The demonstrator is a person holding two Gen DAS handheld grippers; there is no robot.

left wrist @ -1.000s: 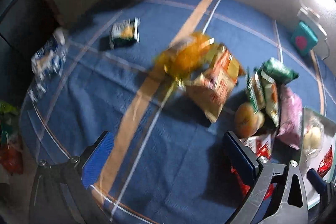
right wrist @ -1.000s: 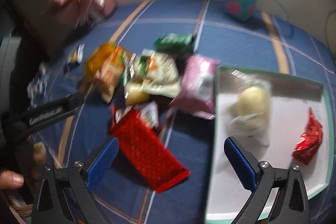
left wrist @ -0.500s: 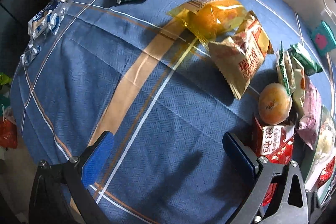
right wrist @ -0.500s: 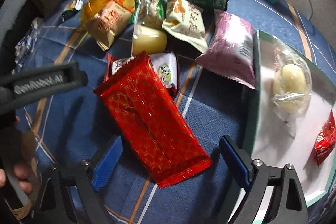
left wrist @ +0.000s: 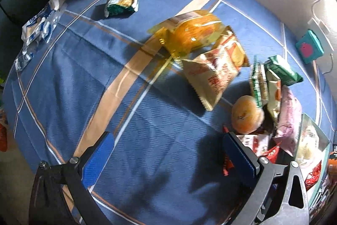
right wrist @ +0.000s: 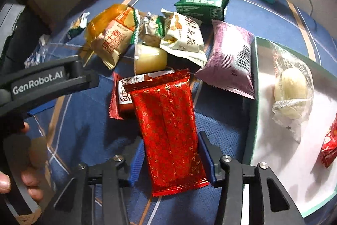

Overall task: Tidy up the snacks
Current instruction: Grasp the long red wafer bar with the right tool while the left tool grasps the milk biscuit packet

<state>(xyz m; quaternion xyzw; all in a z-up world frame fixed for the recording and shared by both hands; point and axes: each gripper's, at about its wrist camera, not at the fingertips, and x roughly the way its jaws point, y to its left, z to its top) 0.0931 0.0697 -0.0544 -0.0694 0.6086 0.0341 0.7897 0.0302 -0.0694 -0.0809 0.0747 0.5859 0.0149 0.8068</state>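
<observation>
- left gripper (left wrist: 166,153) over blue striped cloth (left wrist: 105,81); jaws spread wide, nothing between the blue pads (left wrist: 99,159).
- orange clear packet (left wrist: 193,33) mid-table, tan packet (left wrist: 219,75) leaning against it, blurred.
- round orange bun (left wrist: 247,117) just beside the right pad, green-edged packets (left wrist: 258,81) touching it.
- dark green packet (left wrist: 284,71) and pink packet (left wrist: 289,115) further right.
- tray (left wrist: 324,140) at right edge, wrapped pale item inside.
- green-white packet (left wrist: 122,2) alone, far side.
- blue-white wrappers (left wrist: 38,26) at left edge.
- teal box (left wrist: 309,50) near wall.

Glossy foil red packet (right wrist: 168,132), woven tablecloth (left wrist: 147,151)
</observation>
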